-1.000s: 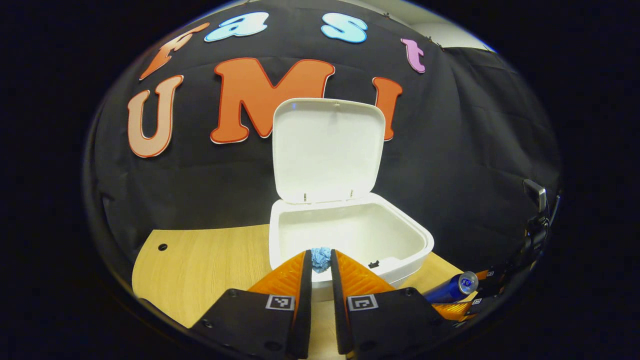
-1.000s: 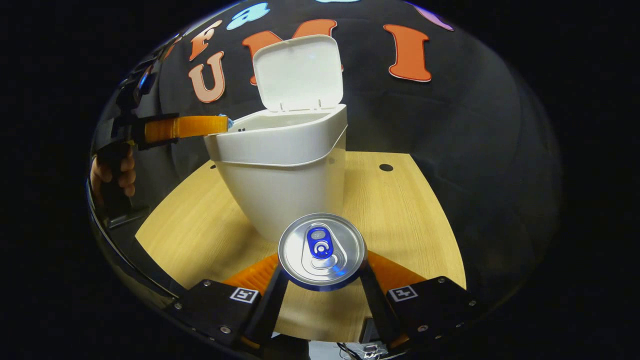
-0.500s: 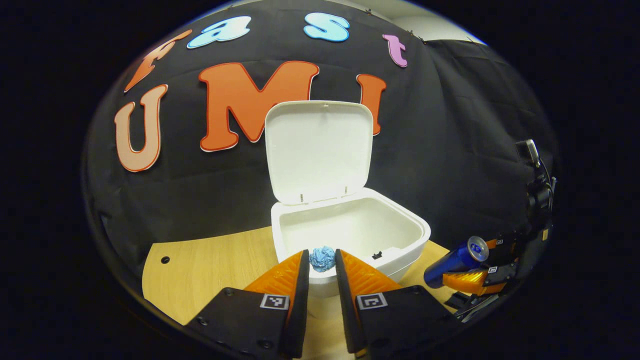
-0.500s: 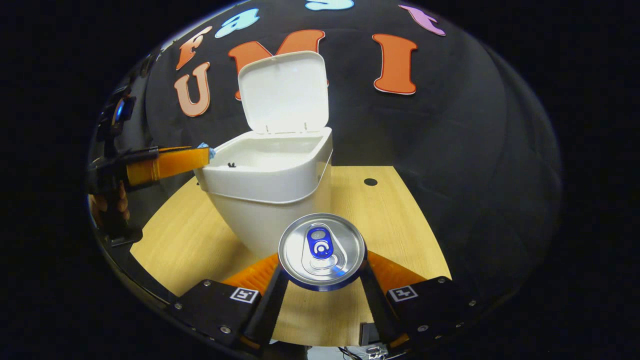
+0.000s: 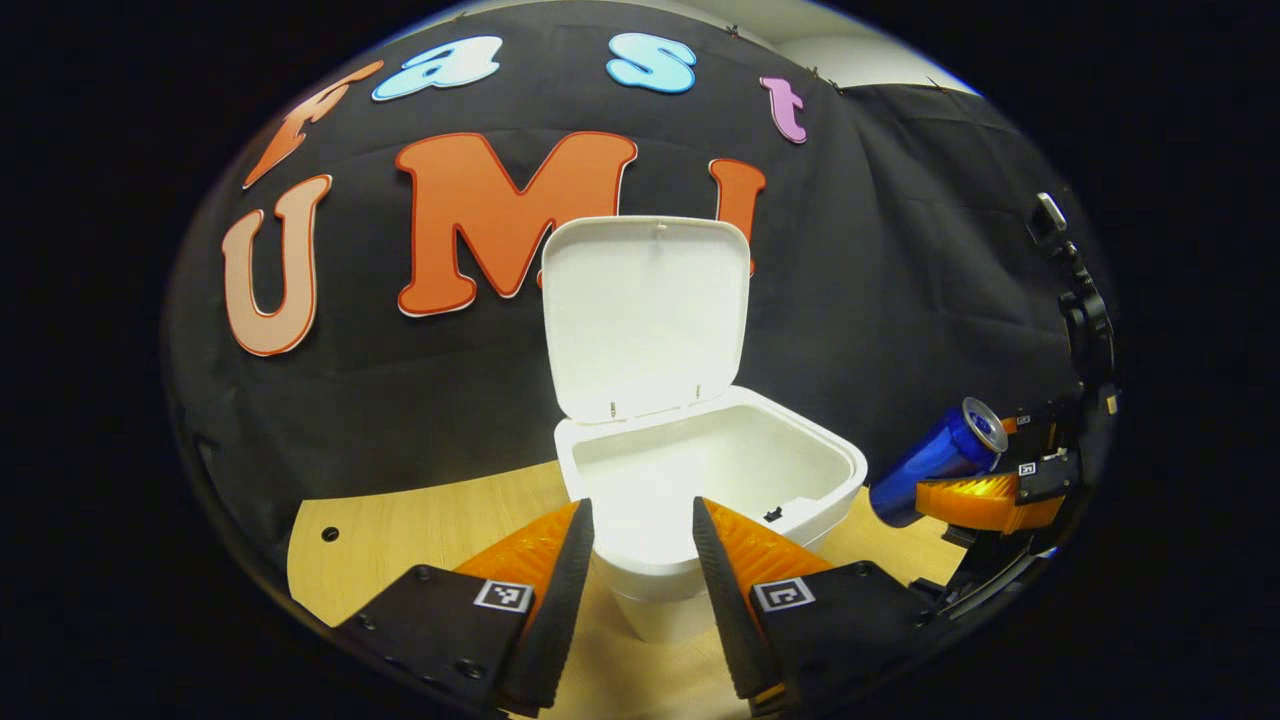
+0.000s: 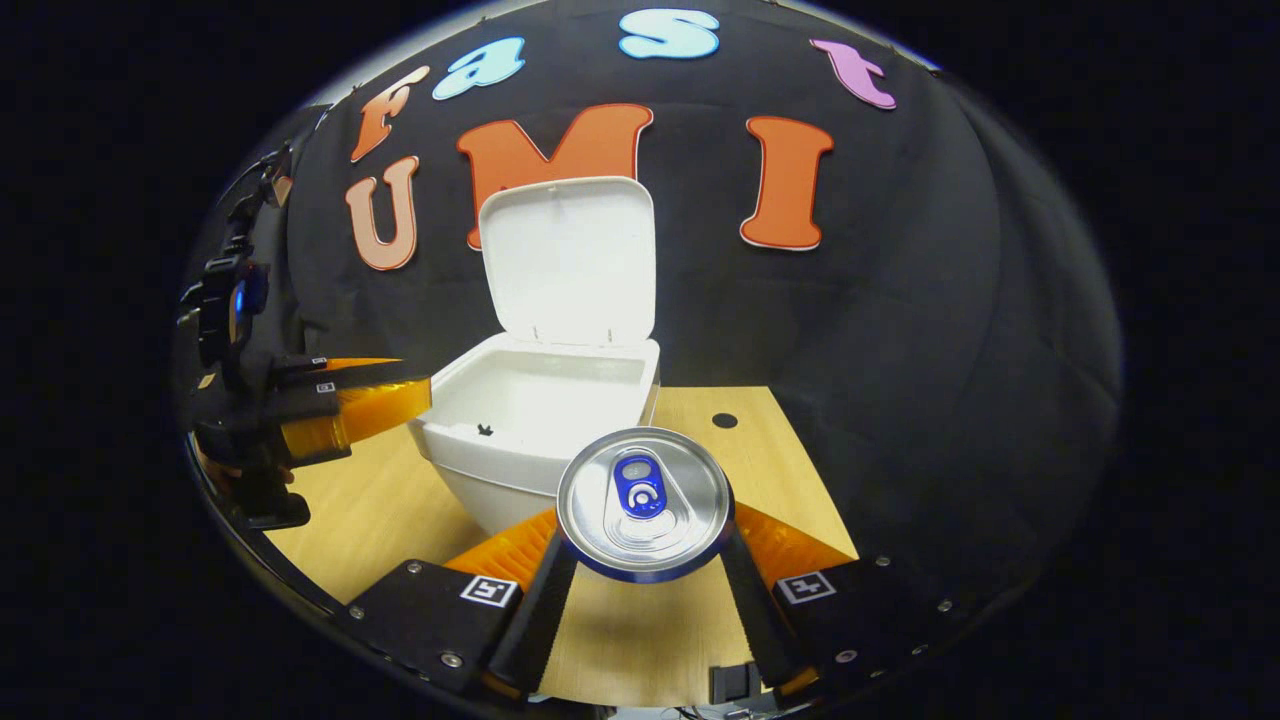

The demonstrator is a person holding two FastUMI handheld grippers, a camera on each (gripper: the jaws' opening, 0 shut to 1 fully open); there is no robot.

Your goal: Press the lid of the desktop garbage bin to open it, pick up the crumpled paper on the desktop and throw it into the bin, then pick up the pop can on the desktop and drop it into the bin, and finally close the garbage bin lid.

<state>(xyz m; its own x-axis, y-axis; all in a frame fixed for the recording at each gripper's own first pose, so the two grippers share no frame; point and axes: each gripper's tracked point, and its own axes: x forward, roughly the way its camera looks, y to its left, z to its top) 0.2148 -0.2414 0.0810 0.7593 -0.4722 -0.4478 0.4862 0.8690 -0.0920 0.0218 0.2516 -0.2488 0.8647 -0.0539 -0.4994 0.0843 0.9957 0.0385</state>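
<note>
**Bin stands open as can waits its turn**

Bin [image 5: 640, 590] and its open mouth sit just beyond the left gripper [image 5: 640, 545], whose fingers are spread wide and carry nothing; the gap between them frames the near rim, a placement that suits a drop straight into the white tub. The crumpled paper cannot be seen from this angle and is judged to be inside. In the right gripper view, the right gripper [image 6: 645, 545] is clamped on the pop can [image 6: 645, 503], its silver top and blue tab facing the camera, the can held above the wooden worktop [image 6: 780, 460] short of the bin's side. The left gripper view shows that same can [image 5: 935, 462] tilted and raised off to the right of the bin, likely staged for the next drop. Behind, the lid [image 5: 648, 312] stands upright on its rear hinge, keeping the opening clear. Closing it remains the last step.
</note>
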